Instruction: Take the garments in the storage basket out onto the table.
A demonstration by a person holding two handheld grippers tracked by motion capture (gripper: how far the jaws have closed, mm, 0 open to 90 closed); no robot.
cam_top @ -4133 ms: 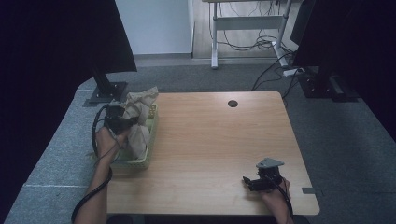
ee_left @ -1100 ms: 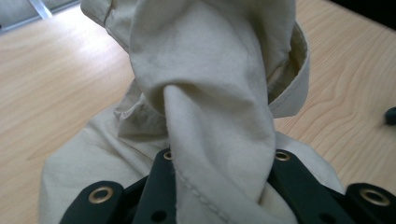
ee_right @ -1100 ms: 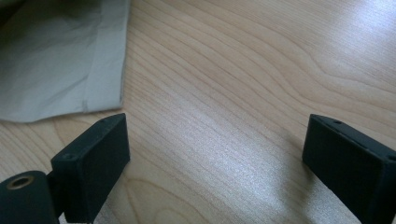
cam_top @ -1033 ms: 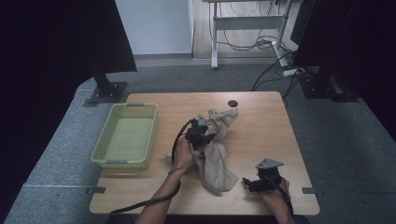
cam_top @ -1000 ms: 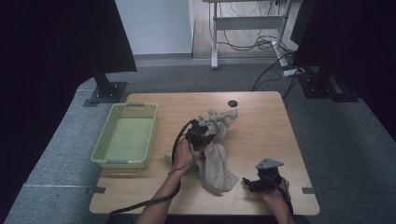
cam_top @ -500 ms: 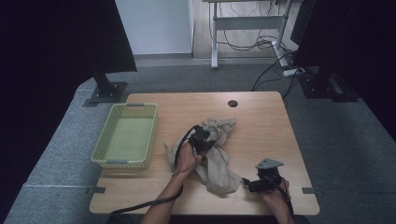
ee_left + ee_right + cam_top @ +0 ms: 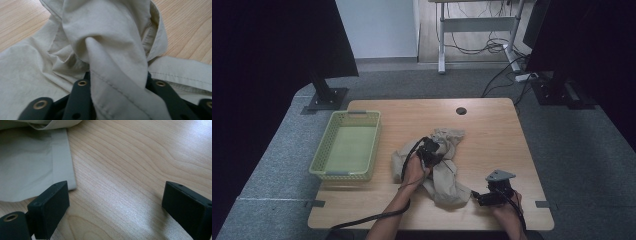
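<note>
Left claw tips buried under crumpled beige cotton garment, jaws just easing apart around a fold, grip unclear, right claw wide open, empty, low over wooden bench.

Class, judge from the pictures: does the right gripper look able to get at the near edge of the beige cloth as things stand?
Probably yes: the right gripper has its jaws wide apart on bare table, and the cloth edge lies just beside one jaw.
</note>
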